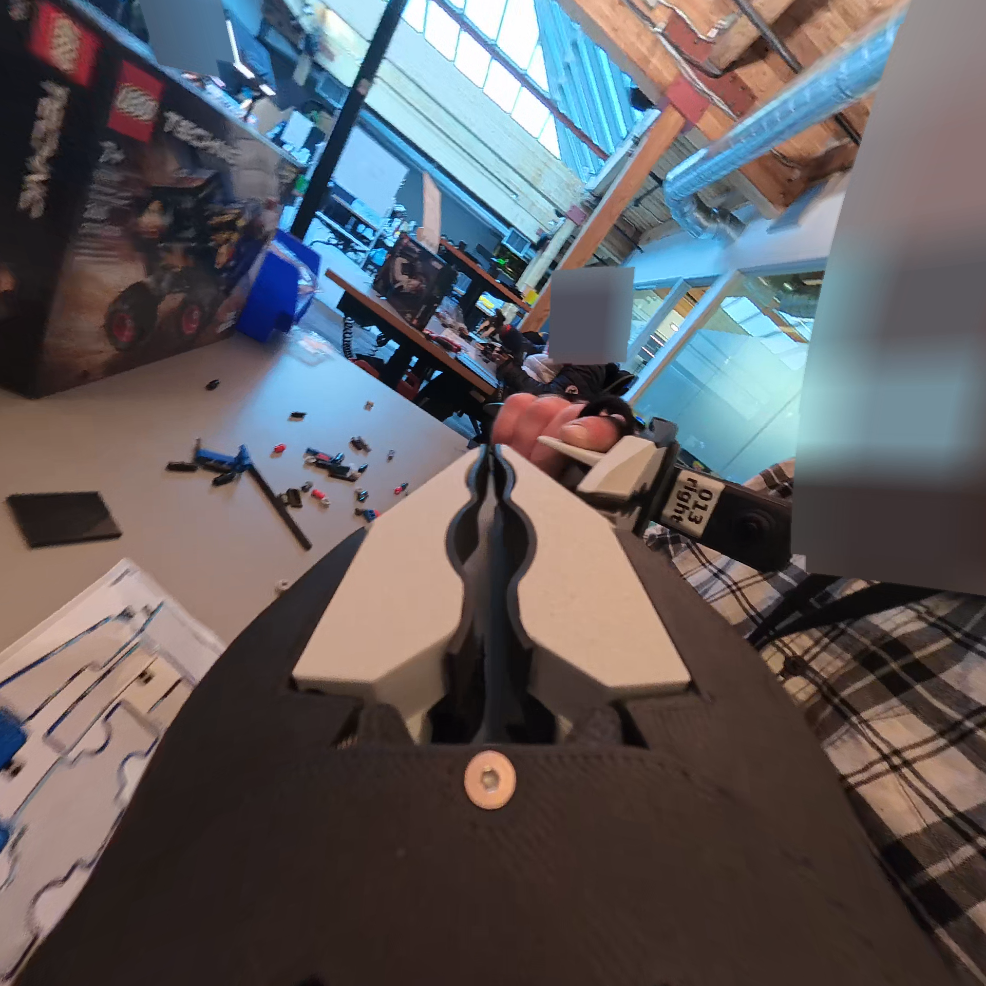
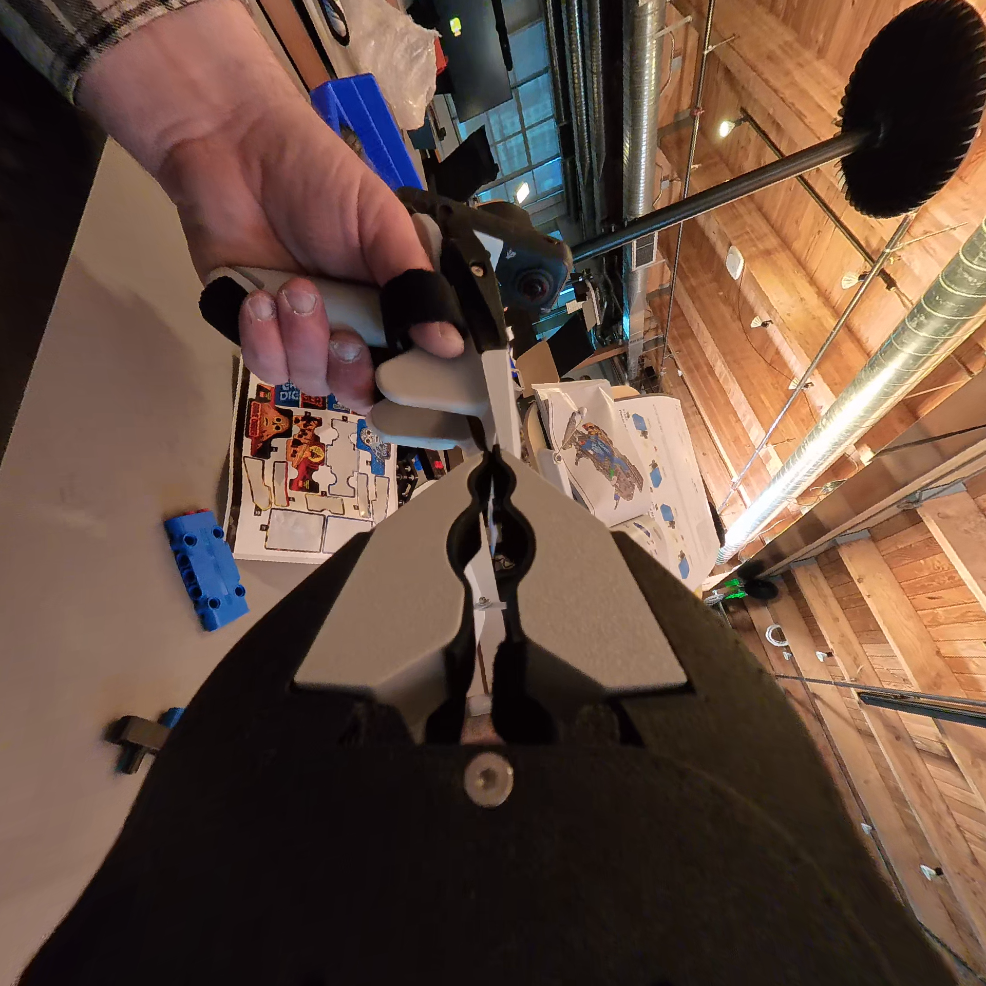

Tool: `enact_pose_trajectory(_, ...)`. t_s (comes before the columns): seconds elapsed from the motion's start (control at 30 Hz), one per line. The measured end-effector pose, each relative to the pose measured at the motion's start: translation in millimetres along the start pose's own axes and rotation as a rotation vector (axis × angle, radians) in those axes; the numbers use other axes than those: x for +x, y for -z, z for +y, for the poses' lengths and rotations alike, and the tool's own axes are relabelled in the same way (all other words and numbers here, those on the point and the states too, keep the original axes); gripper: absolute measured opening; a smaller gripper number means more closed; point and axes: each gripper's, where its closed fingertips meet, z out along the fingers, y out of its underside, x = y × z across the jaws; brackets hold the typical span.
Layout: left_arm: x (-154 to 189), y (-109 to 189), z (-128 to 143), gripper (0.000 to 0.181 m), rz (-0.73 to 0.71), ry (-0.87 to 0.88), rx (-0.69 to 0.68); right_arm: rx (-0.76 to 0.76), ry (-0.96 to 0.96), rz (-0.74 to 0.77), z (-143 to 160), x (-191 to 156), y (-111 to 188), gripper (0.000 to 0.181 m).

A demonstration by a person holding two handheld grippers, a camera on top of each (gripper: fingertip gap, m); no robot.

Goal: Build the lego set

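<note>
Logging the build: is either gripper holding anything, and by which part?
Nothing, as far as shows: the left gripper and the right gripper are both shut with no piece between their fingers.

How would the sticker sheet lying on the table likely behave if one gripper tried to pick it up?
The sticker sheet looks thin and lies flat on the table, so it would probably be hard to get a finger under. Lifted by one edge, it would likely sag and bend rather than stay stiff. It seems light, so a push might slide it.
</note>
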Motion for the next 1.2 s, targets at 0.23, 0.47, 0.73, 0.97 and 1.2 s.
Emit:
enact_pose_trajectory(0.23, -2.4, 3.2, 8.5, 0.022, 0.026, 0.093, -0.052, 0.0, 0.007, 0.001, -0.9, 0.0, 0.3, 0.0)
enact_pose_trajectory(0.47, 4.7, -0.3, 13.7, 0.008, 0.071, 0.109, -0.08, 0.002, 0.018, -0.01, -2.1, -3.1, -0.2, 0.0)
enact_pose_trajectory(0.73, 9.1, 1.7, 8.7, 0.0, 0.058, 0.04, -0.06, -0.001, 0.013, -0.018, -1.3, -4.6, -0.9, 0.0)
enact_pose_trajectory(0.97, 1.0, 7.0, -6.4, 0.0, -0.082, -0.098, 0.018, -0.049, -0.036, -0.002, 10.4, 0.5, -2.8, 0.015)
enact_pose_trajectory(1.2, 0.3, 20.7, -36.4, 0.0, -0.162, -0.14, 0.226, -0.044, -0.349, -0.058, 19.5, 3.6, -7.5, 0.035)
